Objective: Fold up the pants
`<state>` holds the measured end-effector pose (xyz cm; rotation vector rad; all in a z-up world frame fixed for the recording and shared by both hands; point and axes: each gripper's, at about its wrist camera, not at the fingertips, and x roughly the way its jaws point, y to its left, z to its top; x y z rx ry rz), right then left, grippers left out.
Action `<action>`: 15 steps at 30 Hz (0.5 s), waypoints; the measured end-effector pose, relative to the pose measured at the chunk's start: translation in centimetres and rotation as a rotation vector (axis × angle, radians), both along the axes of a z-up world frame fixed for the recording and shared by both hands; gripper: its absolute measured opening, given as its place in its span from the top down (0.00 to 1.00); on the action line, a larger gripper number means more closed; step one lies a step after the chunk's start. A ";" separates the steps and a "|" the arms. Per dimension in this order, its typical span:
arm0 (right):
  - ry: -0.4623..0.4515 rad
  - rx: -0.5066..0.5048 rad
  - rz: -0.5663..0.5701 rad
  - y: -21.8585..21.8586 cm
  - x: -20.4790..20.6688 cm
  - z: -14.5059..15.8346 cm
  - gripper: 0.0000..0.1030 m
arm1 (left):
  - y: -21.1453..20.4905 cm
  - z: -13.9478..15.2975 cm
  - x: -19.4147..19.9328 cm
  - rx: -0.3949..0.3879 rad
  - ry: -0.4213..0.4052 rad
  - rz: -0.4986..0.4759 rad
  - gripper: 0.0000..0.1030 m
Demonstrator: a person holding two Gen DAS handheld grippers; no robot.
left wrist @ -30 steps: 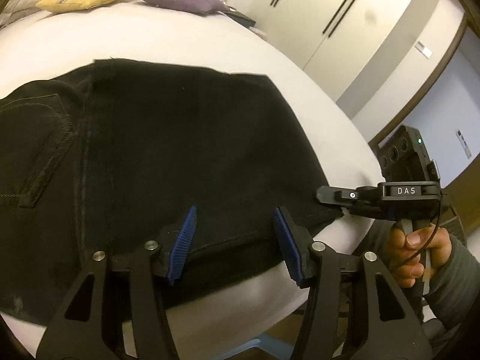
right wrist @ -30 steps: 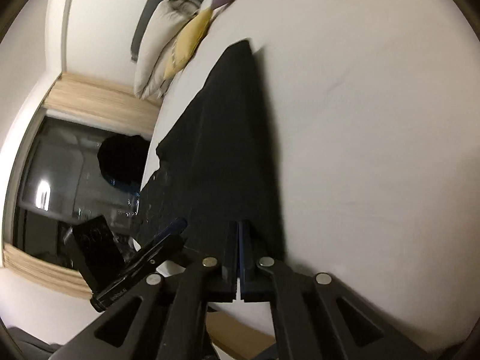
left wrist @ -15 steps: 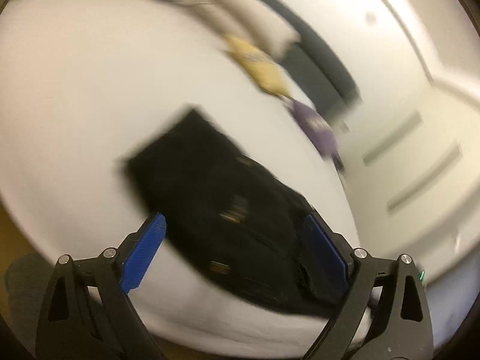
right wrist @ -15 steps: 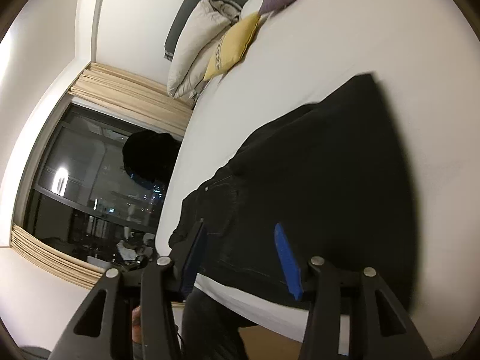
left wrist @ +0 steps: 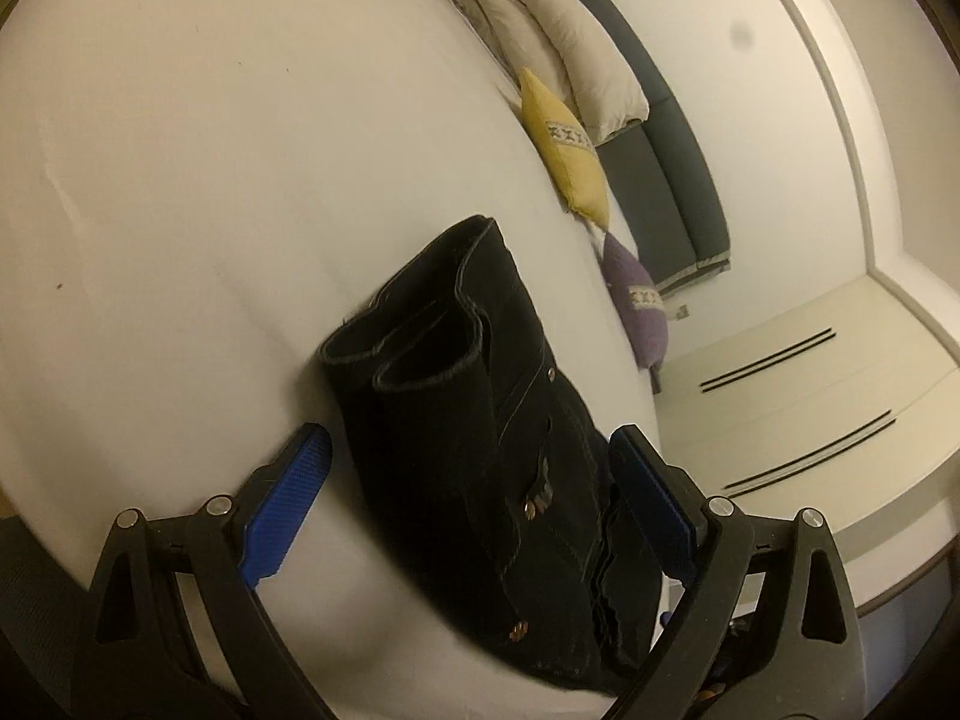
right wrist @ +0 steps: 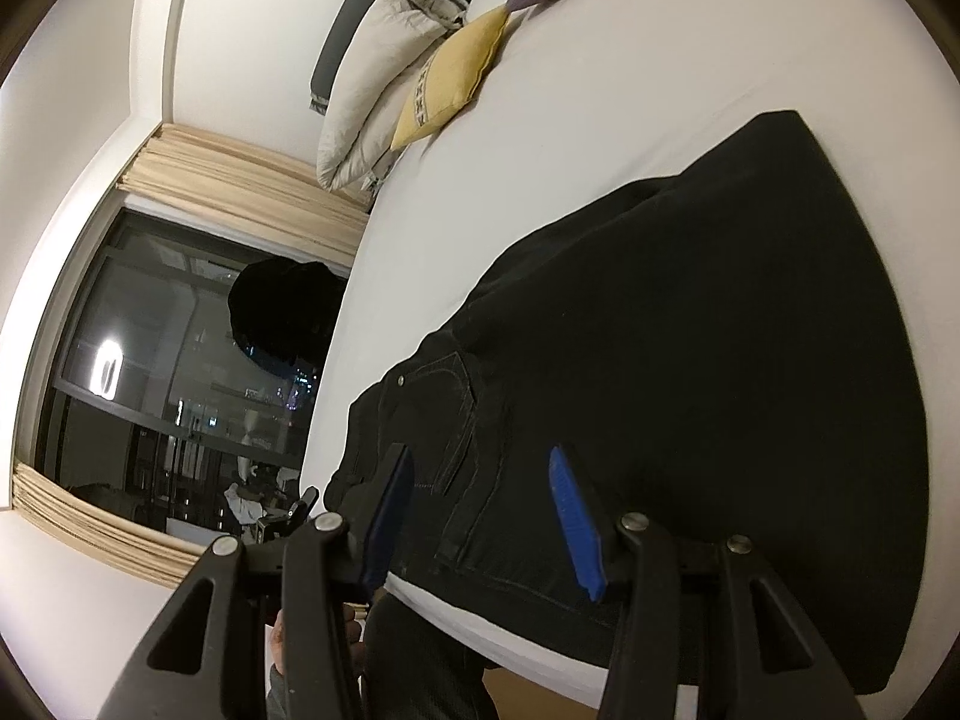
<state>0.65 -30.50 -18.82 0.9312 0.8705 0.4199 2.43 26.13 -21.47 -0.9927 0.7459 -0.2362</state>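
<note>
Black pants (left wrist: 480, 420) lie folded on the white bed (left wrist: 180, 180), with both leg hems stacked at the far end and the buttoned waist nearest me. My left gripper (left wrist: 471, 507) is open wide, one blue pad on each side of the pile, neither pressing on it. In the right wrist view the same pants (right wrist: 690, 330) spread flat, a back pocket showing near the bed's edge. My right gripper (right wrist: 483, 519) hovers over that pocket area, open, with nothing held between its blue pads.
A yellow cushion (left wrist: 564, 150), a purple cushion (left wrist: 639, 306) and white pillows (left wrist: 558, 36) lean on the grey headboard (left wrist: 666, 138). White wardrobe doors (left wrist: 810, 408) stand beyond the bed. A dark window (right wrist: 180, 390) with beige curtains is on the other side. A hand (right wrist: 282, 648) shows below the bed's edge.
My left gripper opened wide, rolled and swung round to the waist end of the pants. My right gripper let go of the fabric, opened and drew back a little higher.
</note>
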 end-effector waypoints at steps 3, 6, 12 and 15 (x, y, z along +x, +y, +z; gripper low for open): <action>0.001 0.000 -0.006 -0.1 0.3 0.0 0.51 | -0.4 -0.7 1.1 -0.039 -0.002 0.007 0.08; 0.006 0.011 -0.008 -0.2 0.3 -0.2 0.51 | -0.6 -0.9 1.6 -0.038 -0.011 0.005 0.08; 0.003 0.004 -0.003 -0.1 1.0 -0.5 0.51 | -0.9 -0.3 2.8 -0.010 0.016 -0.017 0.71; 0.022 -0.001 -0.007 -0.1 1.7 -1.0 0.51 | -0.5 -1.1 3.3 -0.048 0.048 -0.014 0.77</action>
